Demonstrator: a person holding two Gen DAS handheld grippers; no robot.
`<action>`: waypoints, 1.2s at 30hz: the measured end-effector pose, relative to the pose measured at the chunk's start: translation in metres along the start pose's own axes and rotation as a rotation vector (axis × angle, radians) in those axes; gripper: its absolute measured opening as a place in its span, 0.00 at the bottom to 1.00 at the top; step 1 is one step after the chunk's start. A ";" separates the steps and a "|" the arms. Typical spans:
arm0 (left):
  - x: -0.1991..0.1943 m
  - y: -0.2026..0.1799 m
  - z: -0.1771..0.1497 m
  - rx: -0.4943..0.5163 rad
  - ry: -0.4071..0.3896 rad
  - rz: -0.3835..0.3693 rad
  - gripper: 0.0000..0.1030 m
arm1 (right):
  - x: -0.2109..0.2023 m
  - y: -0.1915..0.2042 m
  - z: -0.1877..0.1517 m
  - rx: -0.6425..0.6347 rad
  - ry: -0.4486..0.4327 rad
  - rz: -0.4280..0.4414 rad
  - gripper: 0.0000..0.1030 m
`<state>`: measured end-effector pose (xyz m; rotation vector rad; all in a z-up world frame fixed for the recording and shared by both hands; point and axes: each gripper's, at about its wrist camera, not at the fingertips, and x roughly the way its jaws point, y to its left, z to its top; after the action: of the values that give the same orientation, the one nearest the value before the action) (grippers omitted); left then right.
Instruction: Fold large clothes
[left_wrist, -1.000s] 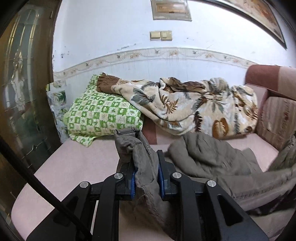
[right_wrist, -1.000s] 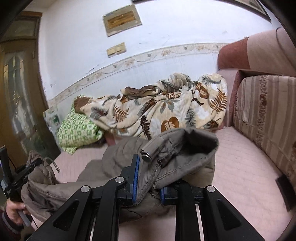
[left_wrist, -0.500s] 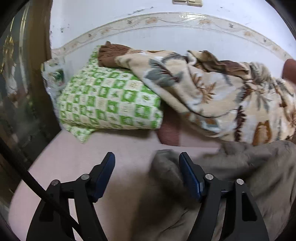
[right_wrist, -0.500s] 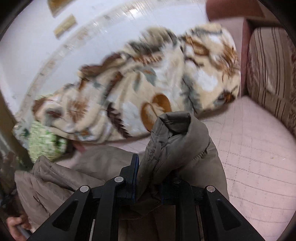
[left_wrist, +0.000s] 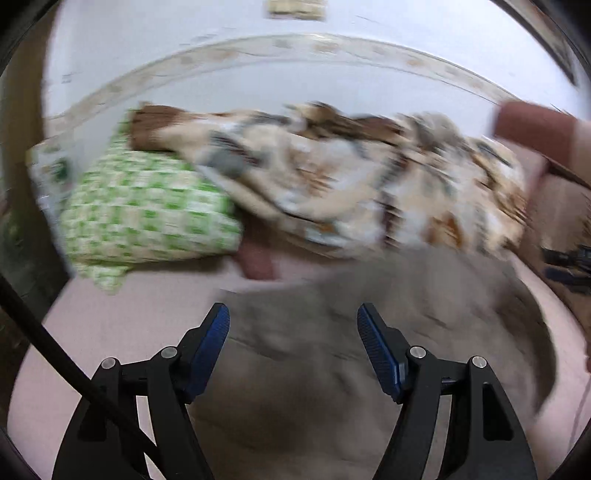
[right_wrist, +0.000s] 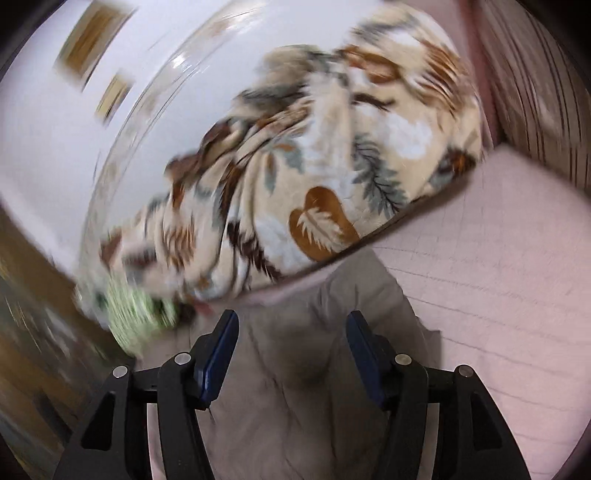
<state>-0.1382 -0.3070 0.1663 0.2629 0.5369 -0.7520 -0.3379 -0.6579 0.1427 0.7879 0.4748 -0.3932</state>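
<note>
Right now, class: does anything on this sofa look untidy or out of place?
Yes. The leaf-print blanket is heaped in a crumpled pile against the wall, partly over the green pillow. The grey garment lies rumpled on the seat, not yet folded. Both frames are blurred, so finer detail is unclear.

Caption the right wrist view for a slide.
Open right tongs over a grey-brown garment lying on the pink sofa, leaf-print blanket behind.

Leaf-print blanket (left_wrist: 351, 184) heaped mid-frame, green checked pillow (left_wrist: 147, 218) at left, pink sofa seat (right_wrist: 498, 277) below.
</note>
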 end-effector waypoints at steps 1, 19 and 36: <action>0.003 -0.018 -0.007 0.025 0.016 -0.035 0.69 | -0.003 0.013 -0.011 -0.070 0.013 -0.018 0.63; 0.178 -0.054 -0.035 0.039 0.412 0.033 0.80 | 0.158 0.015 -0.082 -0.332 0.324 -0.332 0.69; -0.039 0.052 -0.121 -0.150 0.068 0.243 0.74 | -0.028 0.055 -0.162 -0.205 -0.033 -0.313 0.74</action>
<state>-0.1696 -0.1983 0.0883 0.2100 0.6106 -0.4654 -0.3757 -0.4968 0.0905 0.5072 0.5992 -0.6361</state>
